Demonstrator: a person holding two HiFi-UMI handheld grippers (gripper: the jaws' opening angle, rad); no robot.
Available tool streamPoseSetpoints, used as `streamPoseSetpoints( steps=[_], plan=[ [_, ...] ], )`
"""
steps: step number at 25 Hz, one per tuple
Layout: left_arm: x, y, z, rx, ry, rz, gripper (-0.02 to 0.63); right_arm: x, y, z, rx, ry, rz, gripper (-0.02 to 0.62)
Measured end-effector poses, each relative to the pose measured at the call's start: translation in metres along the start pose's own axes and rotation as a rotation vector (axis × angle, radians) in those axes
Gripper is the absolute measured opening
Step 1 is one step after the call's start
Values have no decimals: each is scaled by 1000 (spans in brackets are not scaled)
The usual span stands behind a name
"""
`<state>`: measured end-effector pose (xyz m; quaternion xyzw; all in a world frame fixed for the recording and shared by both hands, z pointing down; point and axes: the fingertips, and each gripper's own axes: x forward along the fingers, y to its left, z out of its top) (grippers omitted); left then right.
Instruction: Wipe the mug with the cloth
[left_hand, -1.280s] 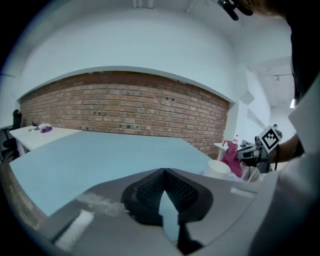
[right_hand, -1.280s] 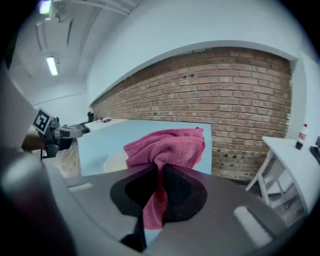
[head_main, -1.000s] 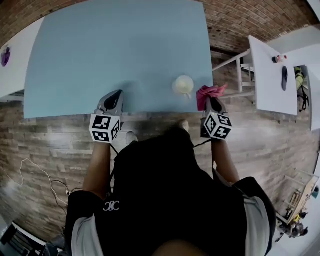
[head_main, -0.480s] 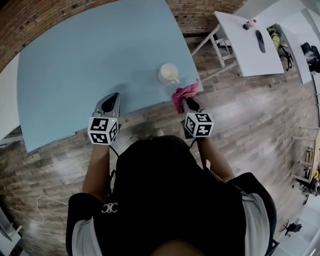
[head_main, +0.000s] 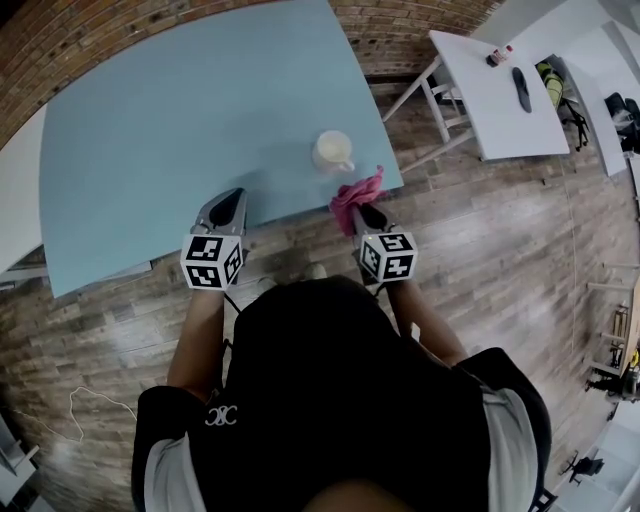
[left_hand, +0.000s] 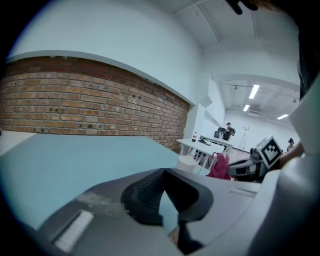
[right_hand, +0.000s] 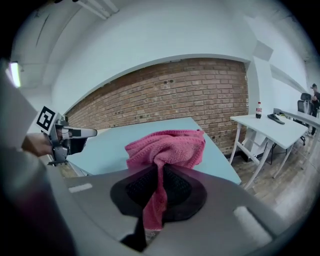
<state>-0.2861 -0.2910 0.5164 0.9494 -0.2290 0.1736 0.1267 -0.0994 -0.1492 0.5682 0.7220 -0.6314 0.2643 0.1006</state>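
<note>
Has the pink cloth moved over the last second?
Yes. The cloth, pinched in the right tongs, has shifted left along the table's near edge, away from the right corner and closer to the mug.

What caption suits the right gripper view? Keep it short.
Right tongs shut on a pink cloth, blue table beyond.
</note>
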Motion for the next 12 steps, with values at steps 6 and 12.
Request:
streamPoseSetpoints(
  steps=[6, 12],
  plan=[
    [-2, -15, -2, 12, 0, 14, 0, -10, -11, -5, -7, -5, 15, 35],
    [-2, -22, -2, -1, -30, 1, 0, -14, -20, -4, -16, -27, 6, 35]
  ],
)
